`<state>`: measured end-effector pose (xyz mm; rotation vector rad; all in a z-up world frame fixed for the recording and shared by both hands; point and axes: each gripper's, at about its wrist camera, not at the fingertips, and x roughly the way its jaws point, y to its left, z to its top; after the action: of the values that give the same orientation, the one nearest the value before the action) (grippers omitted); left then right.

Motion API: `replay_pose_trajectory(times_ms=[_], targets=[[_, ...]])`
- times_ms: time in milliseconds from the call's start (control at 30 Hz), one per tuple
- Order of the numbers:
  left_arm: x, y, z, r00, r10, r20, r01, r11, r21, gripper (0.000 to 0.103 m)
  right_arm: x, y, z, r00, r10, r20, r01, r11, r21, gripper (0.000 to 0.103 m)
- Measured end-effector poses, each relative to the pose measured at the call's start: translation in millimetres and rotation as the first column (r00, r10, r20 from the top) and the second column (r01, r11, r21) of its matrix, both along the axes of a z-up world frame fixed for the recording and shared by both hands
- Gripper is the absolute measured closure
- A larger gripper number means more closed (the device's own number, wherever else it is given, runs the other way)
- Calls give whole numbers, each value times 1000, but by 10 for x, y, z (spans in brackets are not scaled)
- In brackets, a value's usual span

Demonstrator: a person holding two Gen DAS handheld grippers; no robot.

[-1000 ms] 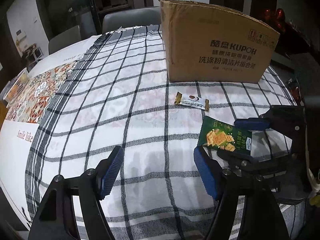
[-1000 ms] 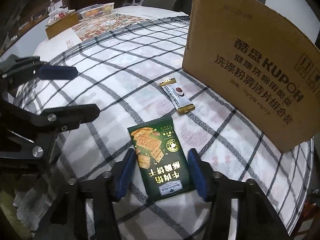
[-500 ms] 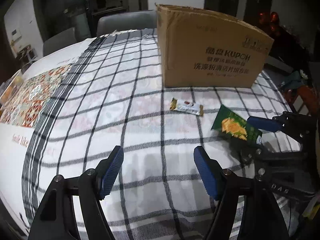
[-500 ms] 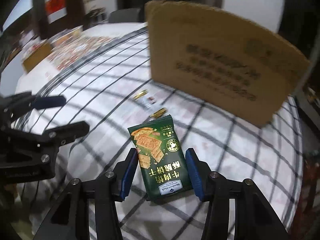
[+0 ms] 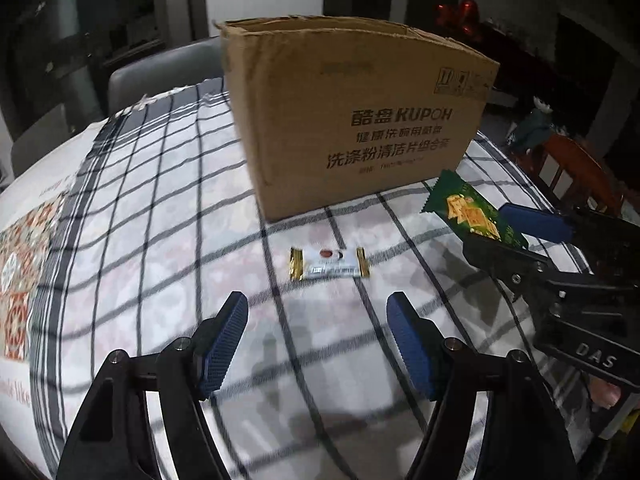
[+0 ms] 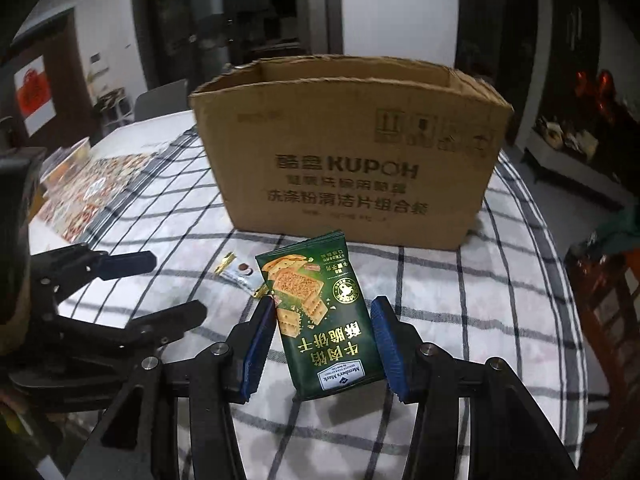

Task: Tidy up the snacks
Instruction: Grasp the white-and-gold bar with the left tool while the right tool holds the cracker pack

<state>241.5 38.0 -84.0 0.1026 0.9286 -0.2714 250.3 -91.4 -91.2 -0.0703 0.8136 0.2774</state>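
My right gripper [image 6: 320, 340] is shut on a green cracker packet [image 6: 320, 312] and holds it lifted above the checked tablecloth, in front of the open cardboard box [image 6: 352, 160]. In the left wrist view the packet [image 5: 472, 212] and right gripper [image 5: 520, 236] show at the right. A small white snack bar with gold ends [image 5: 329, 263] lies on the cloth before the box [image 5: 360, 120]; it also shows in the right wrist view [image 6: 240, 274]. My left gripper [image 5: 318, 344] is open and empty, just short of the bar.
The checked cloth [image 5: 160, 220] covers the round table, with a patterned mat [image 5: 24, 248] at the left. Grey chairs [image 5: 160, 76] stand behind the table. A wooden chair [image 5: 580, 172] is at the right edge.
My right gripper has lifted the green packet off the cloth and carried it toward the box. My left gripper has moved forward, closer to the snack bar and the box.
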Motion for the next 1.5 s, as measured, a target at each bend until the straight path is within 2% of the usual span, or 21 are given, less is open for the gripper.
replay_pose_trajectory(times_ms=[167,333,567,667,800,1000,1133,1333,1400,1467,1500], targets=[[165,-108,-74,999,-37,6,37,999,-23,33,47,-53,-49,999,-37,-10,37,999,21,53],[292,-148,-201,1000,-15,-19,14,999,-46,33,112,-129,-131,997,-69,-34,70,996,46,53],[410,-178,-339,999,22,-45,-23,999,-29,33,205,-159,-205,996,-80,-50,83,995,57,53],[451,-167,-367,998,35,-46,-36,999,-22,40,237,-144,-227,995,-79,-57,83,995,59,53],[470,-186,-395,999,40,-37,-41,999,-7,41,248,-125,-254,995,-71,-66,76,994,73,53],[431,-212,-414,999,45,-12,-45,999,7,50,266,-133,-268,995,-74,-71,80,994,79,53],[401,-177,-396,999,34,-14,-35,999,-33,59,260,-136,-272,995,-72,-69,78,994,79,53],[396,-154,-387,999,34,-14,-35,998,-47,62,244,-102,-266,996,-65,-67,70,994,80,53],[384,-149,-365,999,36,-10,-37,998,-52,65,232,-96,-251,996,-65,-62,70,995,77,53],[362,-133,-315,999,36,5,-36,998,-57,75,220,-95,-232,996,-62,-60,67,994,83,53],[351,-128,-290,999,34,10,-33,998,-62,77,211,-93,-220,997,-59,-57,64,994,89,53]])
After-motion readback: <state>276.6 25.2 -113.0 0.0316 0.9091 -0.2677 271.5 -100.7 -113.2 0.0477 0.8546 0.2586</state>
